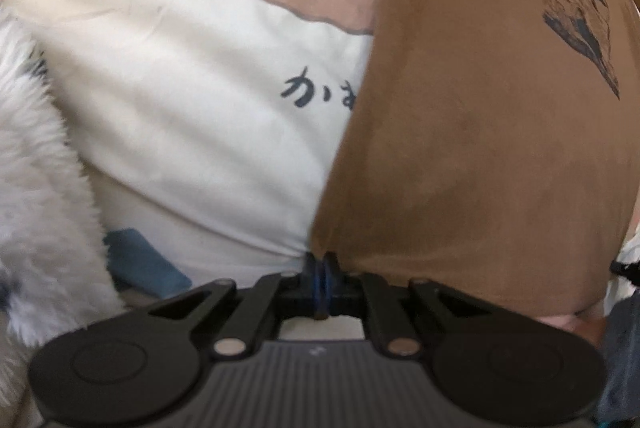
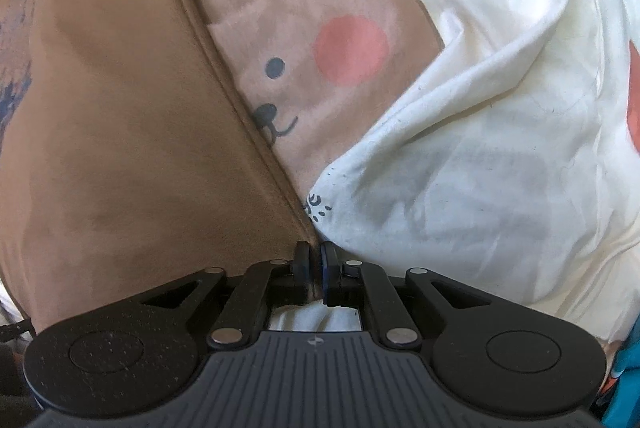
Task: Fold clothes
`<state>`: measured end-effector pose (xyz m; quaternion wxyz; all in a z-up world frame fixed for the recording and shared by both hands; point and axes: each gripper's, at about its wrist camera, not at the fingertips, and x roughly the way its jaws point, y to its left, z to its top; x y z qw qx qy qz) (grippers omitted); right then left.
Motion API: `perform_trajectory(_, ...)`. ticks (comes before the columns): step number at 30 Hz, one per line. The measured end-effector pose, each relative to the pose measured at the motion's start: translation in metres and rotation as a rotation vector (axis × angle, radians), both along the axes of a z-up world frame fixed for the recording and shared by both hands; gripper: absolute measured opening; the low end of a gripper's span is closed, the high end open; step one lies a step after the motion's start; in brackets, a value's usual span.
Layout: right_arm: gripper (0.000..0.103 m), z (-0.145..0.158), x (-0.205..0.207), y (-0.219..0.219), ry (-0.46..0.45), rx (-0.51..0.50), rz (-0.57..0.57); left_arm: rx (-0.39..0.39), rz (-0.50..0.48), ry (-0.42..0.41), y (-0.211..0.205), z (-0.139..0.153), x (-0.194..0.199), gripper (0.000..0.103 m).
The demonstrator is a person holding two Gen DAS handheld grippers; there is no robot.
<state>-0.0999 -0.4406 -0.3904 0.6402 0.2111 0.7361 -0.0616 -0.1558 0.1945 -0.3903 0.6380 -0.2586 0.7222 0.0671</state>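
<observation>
Grippers (image 1: 321, 260) (image 2: 314, 252) pinch brown shirt (image 1: 460, 148), hanging lengthwise.

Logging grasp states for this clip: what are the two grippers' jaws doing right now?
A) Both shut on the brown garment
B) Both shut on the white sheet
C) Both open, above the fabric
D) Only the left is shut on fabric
A: the left gripper and the right gripper each have jaws closed on an edge of the brown garment.

White bedding (image 2: 500, 168) printed with cartoon bear face fills space ahead of and right of fingers. White fluffy throw (image 1: 36, 164) far left of fingers. Soft daylight, mild shadows.
</observation>
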Motion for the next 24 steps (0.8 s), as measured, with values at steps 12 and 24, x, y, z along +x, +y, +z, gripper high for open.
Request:
perform_trajectory(12,0.043,0.045,-0.035,-0.051,-0.133,-0.007,-0.066,0.008,0.065,-0.093,0.032,0.063,0.024,0.050)
perform_trajectory(24,0.044,0.102,-0.045,-0.057,-0.349,-0.044,-0.091,0.086,0.048,-0.246,0.057,0.139,0.085,0.052)
